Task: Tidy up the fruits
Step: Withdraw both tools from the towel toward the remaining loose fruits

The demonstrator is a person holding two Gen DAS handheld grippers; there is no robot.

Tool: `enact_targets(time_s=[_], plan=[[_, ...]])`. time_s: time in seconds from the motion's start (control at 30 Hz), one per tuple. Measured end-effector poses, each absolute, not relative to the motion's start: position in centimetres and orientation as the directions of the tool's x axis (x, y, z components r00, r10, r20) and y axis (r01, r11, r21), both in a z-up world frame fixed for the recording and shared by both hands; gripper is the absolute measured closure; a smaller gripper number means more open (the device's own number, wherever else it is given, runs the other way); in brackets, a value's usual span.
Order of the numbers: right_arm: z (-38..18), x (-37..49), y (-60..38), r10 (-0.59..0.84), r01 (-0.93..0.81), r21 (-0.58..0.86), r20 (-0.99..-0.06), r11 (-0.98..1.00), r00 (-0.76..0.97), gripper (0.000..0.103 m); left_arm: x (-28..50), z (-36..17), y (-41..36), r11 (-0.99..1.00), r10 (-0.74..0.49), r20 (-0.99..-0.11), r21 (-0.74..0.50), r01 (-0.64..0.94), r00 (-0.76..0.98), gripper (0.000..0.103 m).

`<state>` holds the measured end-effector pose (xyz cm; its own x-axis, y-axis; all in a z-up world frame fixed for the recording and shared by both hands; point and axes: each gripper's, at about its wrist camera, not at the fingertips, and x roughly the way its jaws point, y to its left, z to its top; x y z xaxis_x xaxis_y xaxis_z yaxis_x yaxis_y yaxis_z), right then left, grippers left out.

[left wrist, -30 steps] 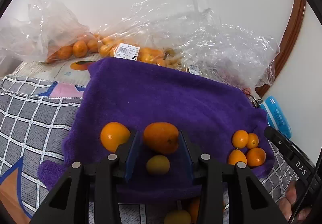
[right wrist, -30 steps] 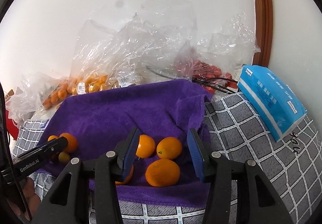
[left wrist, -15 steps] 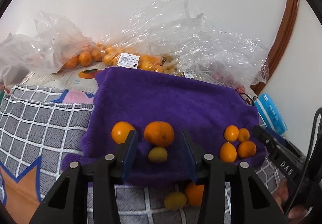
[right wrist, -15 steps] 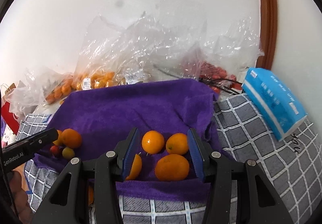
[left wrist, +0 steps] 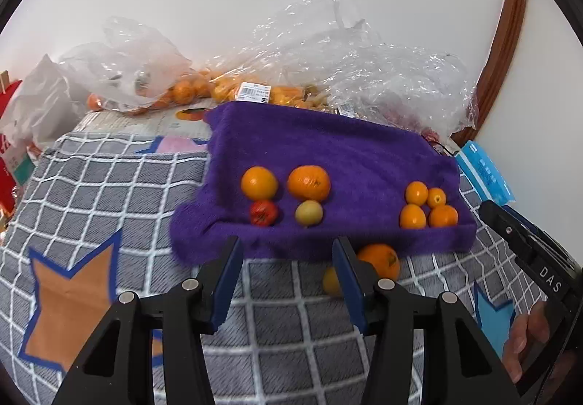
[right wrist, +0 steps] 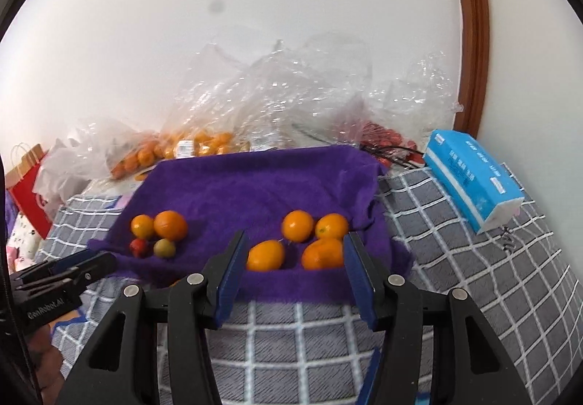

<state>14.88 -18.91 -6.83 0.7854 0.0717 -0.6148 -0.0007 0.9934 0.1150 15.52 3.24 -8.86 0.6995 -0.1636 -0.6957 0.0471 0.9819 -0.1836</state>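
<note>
A purple towel (left wrist: 328, 150) lies on a grey checked blanket (left wrist: 109, 186). On its left part sit two oranges (left wrist: 309, 183), a small red fruit (left wrist: 263, 212) and a yellow-green fruit (left wrist: 308, 212). Several small oranges (left wrist: 428, 206) are grouped on its right part. An orange (left wrist: 377, 259) and a yellow fruit (left wrist: 331, 281) lie off the towel, behind my left gripper's right finger. My left gripper (left wrist: 286, 248) hovers before the towel's front edge, its jaws opening and holding nothing. My right gripper (right wrist: 295, 241) is short of the right-hand oranges (right wrist: 322, 254), its jaws opening and the pads pressing on nothing.
Clear plastic bags (right wrist: 277, 95) holding oranges and red fruit are piled against the white wall behind the towel. A blue tissue pack (right wrist: 473, 179) lies at the right, a red paper bag (right wrist: 25, 186) at the left. A brown wooden frame (right wrist: 473, 40) runs up the right.
Both grippers have drawn back from the towel and risen, and their jaws have widened. The fruit that sat between the fingers now lies ahead of them. The red fruit has come into view.
</note>
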Motion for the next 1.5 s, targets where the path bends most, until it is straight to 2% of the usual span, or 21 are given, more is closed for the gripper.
enact_targets(time_s=[0.1, 0.27, 0.7, 1.17, 1.3, 1.5], plan=[[-6.5, 13.9, -18.2, 0.092, -0.005, 0.140, -0.620, 0.990, 0.779, 0.050, 14.2, -8.7, 3.7, 0.982, -0.158, -0.697, -0.187, 0.034, 0.700, 0.054], [-6.2, 12.3, -17.6, 0.050, 0.034, 0.122, -0.623, 0.992, 0.781, 0.048, 12.5, -8.4, 3.7, 0.985, -0.148, -0.695, -0.166, 0.043, 0.704, 0.054], [-7.1, 10.3, -16.8, 0.106, 0.001, 0.154, -0.683, 0.988, 0.723, 0.048, 10.5, -8.6, 5.7, 0.981, -0.160, -0.697, -0.192, 0.033, 0.699, 0.054], [-9.4, 11.7, -15.5, 0.102, 0.017, 0.156, -0.720, 0.988, 0.686, 0.048, 11.6, -10.2, 8.1, 0.977, -0.173, -0.733, -0.211, 0.022, 0.658, 0.054], [-10.3, 12.3, -15.3, 0.104, 0.016, 0.156, -0.733, 0.988, 0.672, 0.048, 11.4, -10.7, 8.2, 0.977, -0.176, -0.734, -0.211, 0.026, 0.655, 0.048], [-11.2, 13.5, -14.7, 0.111, 0.011, 0.157, -0.745, 0.987, 0.658, 0.048, 11.9, -11.1, 8.7, 0.981, -0.161, -0.749, -0.195, 0.018, 0.643, 0.048]])
